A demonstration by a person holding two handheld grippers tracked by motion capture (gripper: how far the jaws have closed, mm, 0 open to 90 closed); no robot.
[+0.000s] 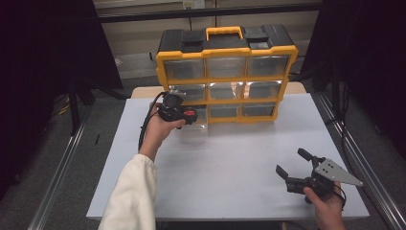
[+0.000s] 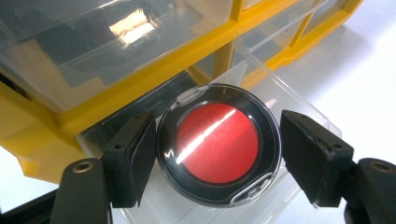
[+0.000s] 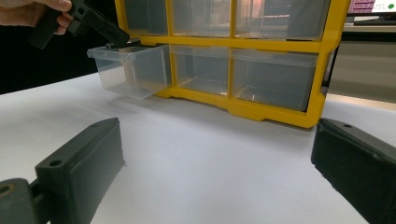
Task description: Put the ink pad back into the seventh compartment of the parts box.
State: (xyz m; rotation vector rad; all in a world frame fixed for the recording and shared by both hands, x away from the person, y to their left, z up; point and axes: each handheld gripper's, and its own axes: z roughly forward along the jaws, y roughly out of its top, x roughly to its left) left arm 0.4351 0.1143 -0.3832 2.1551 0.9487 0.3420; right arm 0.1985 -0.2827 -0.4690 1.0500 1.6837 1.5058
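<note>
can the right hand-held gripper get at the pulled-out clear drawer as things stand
Probably yes. The right hand-held gripper sits open over bare white table, with nothing between it and the pulled-out clear plastic drawer. The left hand-held gripper hangs over that drawer around a round black-rimmed red disc, so the top is crowded.

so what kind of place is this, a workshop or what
Probably a lab or recording bay rather than a working shop: a white table stands between dark curtains and metal rails, with just a yellow parts organizer on it, and a person works there with hand-held claws.
</note>
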